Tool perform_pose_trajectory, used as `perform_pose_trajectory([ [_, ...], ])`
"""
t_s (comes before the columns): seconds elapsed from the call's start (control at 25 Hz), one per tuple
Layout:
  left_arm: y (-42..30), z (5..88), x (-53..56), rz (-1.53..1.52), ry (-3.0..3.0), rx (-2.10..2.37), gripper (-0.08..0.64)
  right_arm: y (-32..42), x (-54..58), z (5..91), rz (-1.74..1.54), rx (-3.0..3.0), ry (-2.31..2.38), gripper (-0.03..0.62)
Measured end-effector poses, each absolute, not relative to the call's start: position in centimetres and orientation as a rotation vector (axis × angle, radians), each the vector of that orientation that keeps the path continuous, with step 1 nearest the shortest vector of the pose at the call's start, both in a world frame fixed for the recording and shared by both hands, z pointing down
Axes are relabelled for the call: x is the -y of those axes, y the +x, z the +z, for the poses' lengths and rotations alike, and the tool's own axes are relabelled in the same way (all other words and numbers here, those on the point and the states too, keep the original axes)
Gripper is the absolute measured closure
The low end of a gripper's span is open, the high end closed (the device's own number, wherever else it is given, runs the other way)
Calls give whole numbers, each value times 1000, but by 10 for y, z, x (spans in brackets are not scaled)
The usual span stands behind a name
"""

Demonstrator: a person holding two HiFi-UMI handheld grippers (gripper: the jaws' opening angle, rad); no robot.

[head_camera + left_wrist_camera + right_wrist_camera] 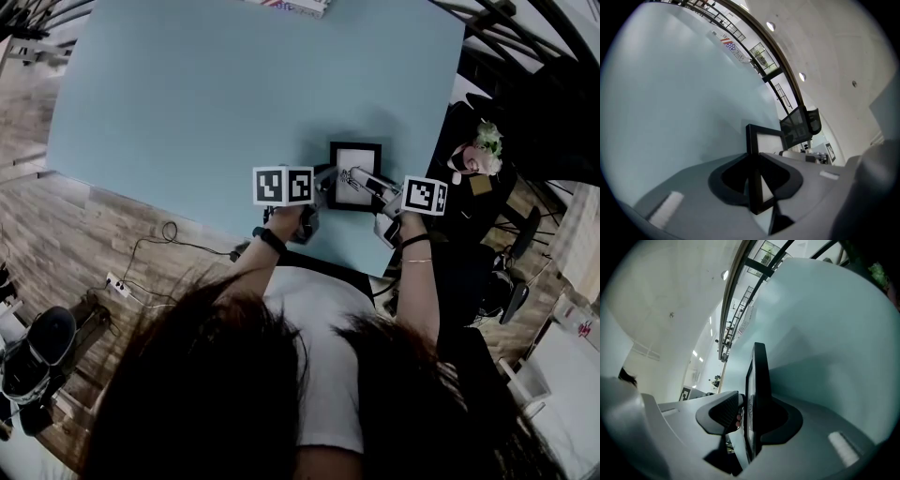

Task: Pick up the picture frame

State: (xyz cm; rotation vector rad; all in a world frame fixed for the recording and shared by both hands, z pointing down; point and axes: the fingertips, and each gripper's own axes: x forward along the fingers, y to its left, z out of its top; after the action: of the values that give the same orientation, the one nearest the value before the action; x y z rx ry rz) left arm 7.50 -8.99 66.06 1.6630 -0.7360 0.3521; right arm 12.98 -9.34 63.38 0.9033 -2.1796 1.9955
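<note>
Gaping right gripper (751,418) astride picture frame (760,380)

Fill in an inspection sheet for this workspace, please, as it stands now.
Surface: light blue table.
Job's things: black picture frame by the table's near edge, between both tools.
Clutter: flag-printed item at the table's far edge.
Tools: left tool clamped on the frame's edge; right tool open, frame between its jaws, ribbed pad clear of it.
Cables: cable and power strip on the wood floor, left of the table.
Surroundings: plant at right.
</note>
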Motion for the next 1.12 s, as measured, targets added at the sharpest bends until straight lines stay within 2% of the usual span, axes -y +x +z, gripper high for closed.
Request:
perform_pose_trajectory([
  [0.12,75,660,90,357,1664,740,431,131,93,634,2016,2179,913,456],
  [0.32,75,659,92,345,1660,735,431,132,91,637,2015,2169,947,539],
  [0.48,73,658,93,315,1653,748,431,131,87,636,2078,2167,967,572],
  [0.92,68,643,99,157,1679,751,415,126,92,615,2014,2267,959,578],
  [1.12,51,616,113,79,1727,779,416,130,96,591,1888,2372,981,578],
])
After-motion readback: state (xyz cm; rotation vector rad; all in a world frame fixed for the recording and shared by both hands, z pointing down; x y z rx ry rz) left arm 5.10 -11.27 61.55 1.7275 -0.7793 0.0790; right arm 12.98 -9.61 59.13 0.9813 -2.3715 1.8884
